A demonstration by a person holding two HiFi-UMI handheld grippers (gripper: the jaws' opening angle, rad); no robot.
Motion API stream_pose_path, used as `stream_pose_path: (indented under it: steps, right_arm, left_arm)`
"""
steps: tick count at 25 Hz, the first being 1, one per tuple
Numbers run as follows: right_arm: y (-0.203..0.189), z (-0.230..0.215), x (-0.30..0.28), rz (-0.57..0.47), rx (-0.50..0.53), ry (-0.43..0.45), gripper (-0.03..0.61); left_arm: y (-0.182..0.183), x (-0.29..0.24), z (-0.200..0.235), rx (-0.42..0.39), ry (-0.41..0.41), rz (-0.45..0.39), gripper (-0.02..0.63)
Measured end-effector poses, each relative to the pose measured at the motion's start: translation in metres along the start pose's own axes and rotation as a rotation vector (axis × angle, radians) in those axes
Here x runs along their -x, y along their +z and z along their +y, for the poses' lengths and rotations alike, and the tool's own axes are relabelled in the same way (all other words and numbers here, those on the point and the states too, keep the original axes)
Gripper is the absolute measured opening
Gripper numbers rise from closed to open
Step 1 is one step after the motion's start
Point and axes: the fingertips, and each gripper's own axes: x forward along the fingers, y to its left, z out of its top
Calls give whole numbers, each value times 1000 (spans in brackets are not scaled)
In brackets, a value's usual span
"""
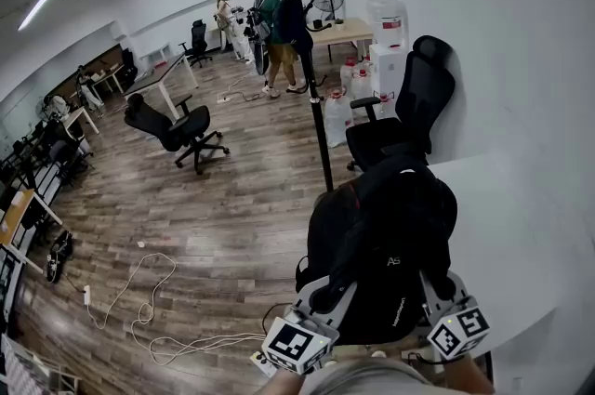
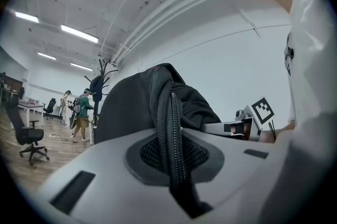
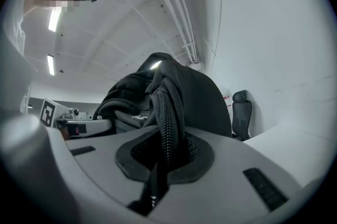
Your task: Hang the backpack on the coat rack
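From the head view, the black backpack (image 1: 386, 244) hangs close in front of me at the edge of the white table (image 1: 507, 226). I cannot tell whether its base rests there. My left gripper (image 1: 327, 293) and right gripper (image 1: 433, 283) hold it from below, one on each side. The coat rack (image 1: 314, 77) stands well apart across the wood floor, with a dark bag (image 1: 293, 19) already on its upper hooks. Beside its pole are clear water jugs (image 1: 337, 119); how full they are I cannot make out.

In the left gripper view, my jaws are clenched on a padded mesh strap (image 2: 171, 128), which runs up between the pads into the pack's body.

In the right gripper view, my jaws likewise grasp the other strap (image 3: 167, 112), with an office chair (image 3: 241, 112) behind.

The pack looks soft and bulged, so I judge it will sag and swing and carry some weight. What is inside is hidden. The straps grip well, but the top loop or one strap must reach a hook.
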Motion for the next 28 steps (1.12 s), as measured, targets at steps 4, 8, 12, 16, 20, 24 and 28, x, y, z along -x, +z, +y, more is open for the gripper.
stream_pose_path:
  steps: [4, 8, 12, 16, 20, 24, 28]
  right_arm:
    - [-3, -3, 3, -1, -15, 0, 32]
    - [-2, -16, 8, -4, -20, 13, 32]
    - [-1, -31, 13, -7, -23, 30, 32]
    - [3, -41, 15, -8, -9, 57, 32]
    - [4, -52, 12, 3, 4, 77, 32]
    - [5, -61, 0, 17, 2, 80, 32]
    - [2, -72, -16, 31, -3, 73, 32]
  left_arm:
    - [-3, -2, -4, -9, -5, 4, 31]
    - [-5, -13, -11, -18, 14, 8, 31]
    - [-7, -24, -22, -25, 26, 17, 32]
    - [-9, -32, -27, -22, 68, 29, 32]
    - [-13, -43, -28, -20, 93, 25, 32]
    - [-16, -55, -20, -14, 103, 30, 32]
    - [-24, -68, -7, -17, 80, 30, 34]
